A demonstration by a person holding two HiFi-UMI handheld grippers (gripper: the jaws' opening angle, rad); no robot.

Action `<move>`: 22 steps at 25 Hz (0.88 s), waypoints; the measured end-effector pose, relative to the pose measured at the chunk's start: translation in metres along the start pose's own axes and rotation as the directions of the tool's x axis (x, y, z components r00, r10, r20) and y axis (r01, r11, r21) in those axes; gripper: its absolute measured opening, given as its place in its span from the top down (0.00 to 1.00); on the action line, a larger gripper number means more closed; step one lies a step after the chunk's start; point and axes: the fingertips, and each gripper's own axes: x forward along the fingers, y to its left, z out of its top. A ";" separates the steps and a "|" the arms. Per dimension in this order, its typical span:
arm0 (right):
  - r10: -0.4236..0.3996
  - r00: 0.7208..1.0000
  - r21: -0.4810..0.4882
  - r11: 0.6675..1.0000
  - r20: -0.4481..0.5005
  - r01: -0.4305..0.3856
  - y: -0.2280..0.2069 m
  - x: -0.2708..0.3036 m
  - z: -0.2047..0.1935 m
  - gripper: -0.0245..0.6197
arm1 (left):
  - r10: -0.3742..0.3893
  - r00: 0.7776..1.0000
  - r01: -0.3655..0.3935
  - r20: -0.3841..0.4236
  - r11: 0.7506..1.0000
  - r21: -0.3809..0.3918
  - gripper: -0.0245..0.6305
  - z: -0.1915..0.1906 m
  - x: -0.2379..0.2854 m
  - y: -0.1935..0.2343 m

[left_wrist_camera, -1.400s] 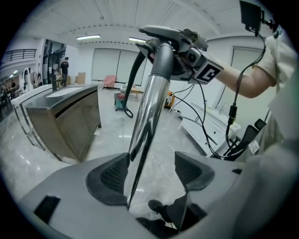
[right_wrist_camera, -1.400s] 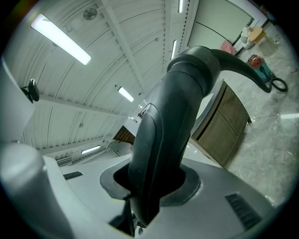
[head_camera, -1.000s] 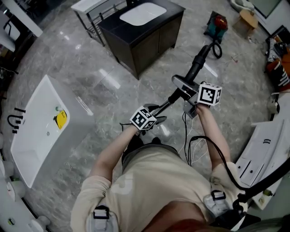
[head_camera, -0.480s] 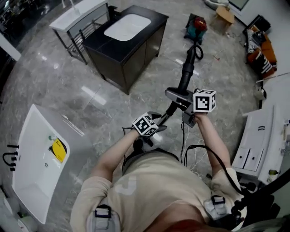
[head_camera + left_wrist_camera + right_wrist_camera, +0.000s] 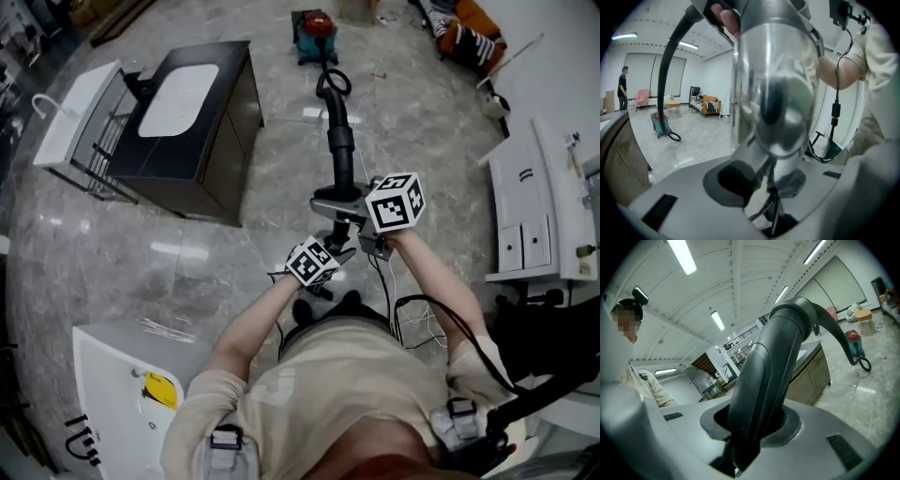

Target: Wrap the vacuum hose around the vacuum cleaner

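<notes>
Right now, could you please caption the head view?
Left gripper just closed on the metal tube; right gripper clamps the hose running to the vacuum cleaner.

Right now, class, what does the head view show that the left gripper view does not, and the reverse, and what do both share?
Only the head view shows the white basin in the dark cabinet's top. Only the left gripper view shows a distant standing person and ceiling lights. Both show the vacuum cleaner and the black hose leading to it.
</notes>
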 end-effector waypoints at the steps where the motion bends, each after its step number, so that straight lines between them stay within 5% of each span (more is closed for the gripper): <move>1: -0.009 1.000 -0.002 1.000 0.020 0.009 -0.005 -0.005 0.003 0.80 | 0.005 1.000 -0.005 0.000 1.000 0.002 0.76 0.004 0.006 0.001; 8: -0.008 0.997 -0.073 0.997 0.074 0.014 -0.029 -0.052 0.013 0.84 | -0.056 0.997 0.061 -0.061 0.995 0.081 0.75 0.047 0.070 -0.013; 16: 0.066 0.998 -0.209 0.976 -0.001 -0.065 -0.043 -0.127 0.026 0.84 | 0.100 0.994 -0.103 0.047 0.992 0.073 0.75 0.127 0.140 -0.005; 22: 0.017 1.000 -0.263 0.965 0.024 -0.010 -0.068 -0.177 0.039 0.84 | 0.129 0.990 -0.133 0.052 0.987 0.087 0.77 0.168 0.182 -0.003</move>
